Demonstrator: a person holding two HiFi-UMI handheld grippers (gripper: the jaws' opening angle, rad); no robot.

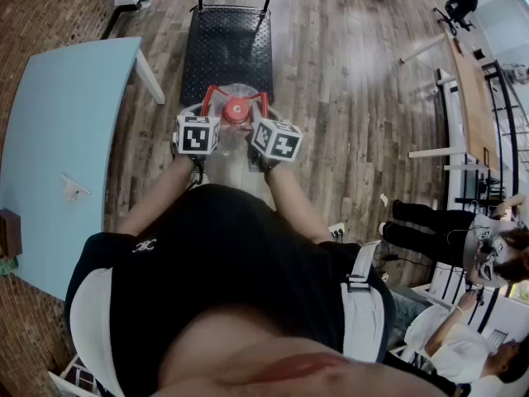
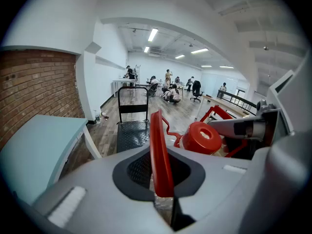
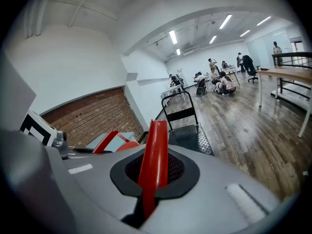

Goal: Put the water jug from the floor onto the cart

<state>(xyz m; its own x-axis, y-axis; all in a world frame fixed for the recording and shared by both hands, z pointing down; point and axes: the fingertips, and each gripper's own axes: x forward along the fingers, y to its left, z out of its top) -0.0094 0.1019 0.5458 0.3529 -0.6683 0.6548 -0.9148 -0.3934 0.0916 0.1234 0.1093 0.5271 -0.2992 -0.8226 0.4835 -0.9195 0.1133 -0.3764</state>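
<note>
The water jug point(image 1: 235, 95) is clear, with a red cap point(image 1: 237, 111) and a red handle frame point(image 1: 216, 92). In the head view it sits between my two grippers, just short of the near edge of the black cart point(image 1: 227, 44). My left gripper point(image 1: 207, 112) is shut on the left red handle bar point(image 2: 158, 155); the cap point(image 2: 204, 138) shows to its right. My right gripper point(image 1: 263, 116) is shut on the right red handle bar point(image 3: 155, 162). The cart's platform point(image 2: 131, 133) and its push bar point(image 3: 179, 112) lie straight ahead. The jug's bottom is hidden, so I cannot tell whether it touches the floor.
A light blue table point(image 1: 58, 139) stands close on the left against a brick wall point(image 2: 34, 87). A wooden desk point(image 1: 467, 98) is off to the right. Two people point(image 1: 463, 238) are at the lower right, and several more sit at the far end of the room.
</note>
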